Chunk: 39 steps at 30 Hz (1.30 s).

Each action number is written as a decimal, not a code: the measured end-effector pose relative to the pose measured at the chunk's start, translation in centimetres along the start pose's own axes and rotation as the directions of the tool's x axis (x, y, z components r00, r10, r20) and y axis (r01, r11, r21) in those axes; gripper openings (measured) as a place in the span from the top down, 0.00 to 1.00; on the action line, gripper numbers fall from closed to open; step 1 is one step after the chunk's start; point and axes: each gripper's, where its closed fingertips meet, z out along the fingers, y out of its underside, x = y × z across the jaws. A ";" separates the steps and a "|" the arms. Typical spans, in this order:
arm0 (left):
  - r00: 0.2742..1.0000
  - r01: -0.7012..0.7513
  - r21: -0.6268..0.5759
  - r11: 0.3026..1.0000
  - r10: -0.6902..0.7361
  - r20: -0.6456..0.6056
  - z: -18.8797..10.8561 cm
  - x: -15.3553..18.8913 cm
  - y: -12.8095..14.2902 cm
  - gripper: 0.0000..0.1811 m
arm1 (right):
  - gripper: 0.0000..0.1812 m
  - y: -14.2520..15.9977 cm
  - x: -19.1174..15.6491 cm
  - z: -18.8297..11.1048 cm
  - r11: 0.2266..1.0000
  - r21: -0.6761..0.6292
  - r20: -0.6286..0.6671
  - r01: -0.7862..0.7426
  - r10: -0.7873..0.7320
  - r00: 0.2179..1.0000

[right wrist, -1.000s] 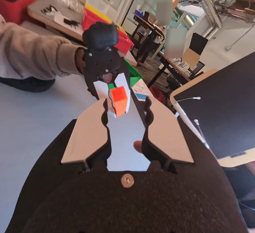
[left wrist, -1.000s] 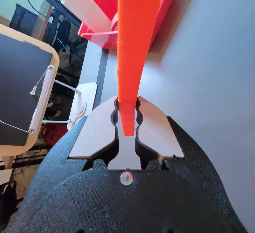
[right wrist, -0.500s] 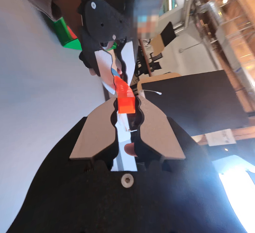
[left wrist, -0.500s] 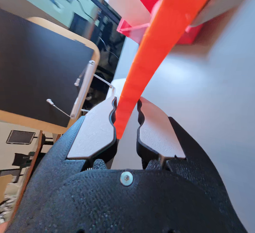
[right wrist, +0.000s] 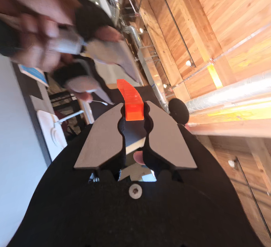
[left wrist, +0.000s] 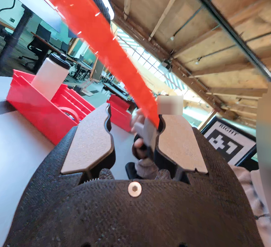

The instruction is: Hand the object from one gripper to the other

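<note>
Right wrist view: my right gripper [right wrist: 134, 106] is clamped on one end of the orange bar [right wrist: 132, 105]. My left gripper [left wrist: 134, 117] stands wide open, blurred, the bar [left wrist: 102, 46] slanting past it, beside the red bin [left wrist: 36, 108].

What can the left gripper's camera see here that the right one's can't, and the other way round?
Only the left wrist view shows the red bins, the white bottle standing in one, and a black-and-white marker.

Only the right wrist view shows the right gripper shut on one end of the orange bar, plus a silver duct overhead.

Both show the bar, the wooden ceiling, and the left gripper, which is open; in the left view the bar's end lies against one of its fingers, and in the right view this gripper is a blur at upper left.
</note>
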 end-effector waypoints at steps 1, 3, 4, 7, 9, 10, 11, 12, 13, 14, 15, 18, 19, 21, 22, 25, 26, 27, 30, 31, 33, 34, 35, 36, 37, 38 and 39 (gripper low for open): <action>1.000 0.017 0.012 1.000 -0.017 0.007 0.1 -0.1 0.0 0.66 | 0.88 -0.6 -1.9 0.0 0.999 0.028 0.031 0.025 -0.026 0.999; 0.997 -0.004 0.008 1.000 0.004 0.077 -0.4 -1.3 0.1 0.71 | 0.87 -1.1 -4.4 -0.1 0.996 0.051 0.044 0.075 -0.077 0.996; 0.993 -0.036 -0.005 0.999 0.036 0.113 -0.9 -2.0 0.2 0.81 | 0.87 -1.3 -5.3 -0.1 0.996 0.060 0.062 0.070 -0.074 0.995; 0.994 -0.046 -0.050 0.998 0.051 0.099 -1.4 -2.5 0.6 0.82 | 0.85 -1.4 -6.5 -0.3 0.998 0.059 0.137 -0.007 -0.001 0.991; 0.986 -0.132 -0.083 0.988 0.140 0.089 -1.4 -2.3 0.5 0.84 | 0.81 -2.3 -7.7 -0.9 0.988 0.116 0.244 -0.097 0.067 0.968; 0.976 -0.186 -0.114 0.976 0.197 0.094 -1.6 -2.3 0.6 0.85 | 0.79 -2.8 -8.0 -1.3 0.977 0.155 0.278 -0.148 0.101 0.955; 0.964 -0.237 -0.145 0.961 0.251 0.089 -1.8 -2.1 0.6 0.85 | 0.79 -3.2 -8.3 -1.8 0.959 0.195 0.327 -0.205 0.133 0.936; 0.952 -0.280 -0.174 0.944 0.296 0.076 -2.0 -1.8 0.6 0.86 | 0.79 -3.3 -8.2 -2.1 0.941 0.199 0.352 -0.275 0.193 0.916; 0.942 -0.313 -0.203 0.928 0.331 0.061 -2.2 -1.4 0.7 0.87 | 0.78 -3.1 -7.8 -2.0 0.924 0.186 0.357 -0.335 0.254 0.899; 0.931 -0.345 -0.229 0.910 0.363 0.043 -2.3 -0.9 0.7 0.87 | 0.77 -2.8 -7.4 -1.9 0.910 0.172 0.361 -0.378 0.299 0.883; 0.920 -0.373 -0.255 0.892 0.392 0.026 -2.4 -0.4 0.8 0.88 | 0.77 -2.4 -7.0 -1.7 0.903 0.155 0.355 -0.400 0.327 0.876; 0.874 -0.450 -0.345 0.824 0.486 0.023 -2.7 0.2 1.1 0.88 | 0.77 -1.5 -6.7 -1.5 0.891 0.109 0.367 -0.442 0.377 0.851; 0.852 -0.473 -0.381 0.794 0.523 0.033 -2.7 0.2 1.3 0.88 | 0.77 -1.1 -6.7 -1.3 0.879 0.079 0.373 -0.470 0.411 0.832; 0.808 -0.513 -0.450 0.732 0.588 0.035 -2.8 0.1 1.9 0.88 | 0.78 -0.9 -7.3 -1.3 0.833 0.019 0.425 -0.553 0.494 0.759; 0.793 -0.528 -0.472 0.706 0.609 0.024 -2.8 0.3 2.2 0.88 | 0.77 -0.8 -7.9 -1.3 0.807 -0.026 0.460 -0.589 0.533 0.710; 0.785 -0.537 -0.521 0.664 0.619 -0.021 -2.7 0.9 3.3 0.88 | 0.78 -1.1 -9.5 -1.7 0.778 -0.073 0.538 -0.624 0.558 0.633; 0.791 -0.529 -0.541 0.654 0.611 -0.035 -2.7 1.0 3.7 0.88 | 0.80 -1.0 -9.5 -1.8 0.795 -0.048 0.524 -0.605 0.536 0.662; 0.797 -0.517 -0.564 0.643 0.603 -0.043 -2.8 1.1 4.1 0.88 | 0.81 -1.0 -9.3 -1.9 0.824 -0.007 0.500 -0.567 0.494 0.711; 0.812 -0.485 -0.600 0.637 0.582 -0.040 -2.9 1.1 4.7 0.88 | 0.85 -1.7 -8.8 -2.3 0.898 0.115 0.430 -0.424 0.340 0.836; 0.820 -0.478 -0.593 0.648 0.571 -0.038 -2.8 1.2 4.7 0.88 | 0.86 -2.0 -8.8 -2.3 0.899 0.127 0.419 -0.419 0.334 0.844; 0.835 -0.466 -0.573 0.674 0.550 -0.032 -2.8 1.4 4.4 0.87 | 0.88 -2.4 -8.5 -2.3 0.889 0.135 0.388 -0.437 0.358 0.849; 0.839 -0.461 -0.558 0.690 0.544 -0.022 -2.7 1.4 4.0 0.87 | 0.89 -2.4 -8.2 -2.2 0.883 0.138 0.361 -0.449 0.377 0.853; 0.844 -0.458 -0.541 0.706 0.536 -0.016 -2.8 1.5 3.7 0.87 | 0.90 -2.3 -7.8 -2.1 0.875 0.136 0.330 -0.464 0.401 0.854; 0.850 -0.456 -0.519 0.723 0.526 -0.015 -2.8 1.7 3.3 0.87 | 0.90 -2.3 -7.3 -2.0 0.863 0.138 0.297 -0.485 0.431 0.852; 0.860 -0.449 -0.491 0.746 0.510 -0.012 -2.7 1.9 2.9 0.87 | 0.90 -2.2 -6.8 -1.9 0.849 0.135 0.272 -0.511 0.464 0.843; 0.875 -0.433 -0.461 0.775 0.484 -0.008 -2.6 2.1 2.5 0.87 | 0.90 -2.2 -6.3 -1.7 0.831 0.130 0.255 -0.541 0.499 0.828; 0.892 -0.412 -0.427 0.805 0.451 -0.009 -2.4 2.3 2.2 0.88 | 0.89 -2.3 -5.8 -1.7 0.816 0.129 0.239 -0.563 0.526 0.816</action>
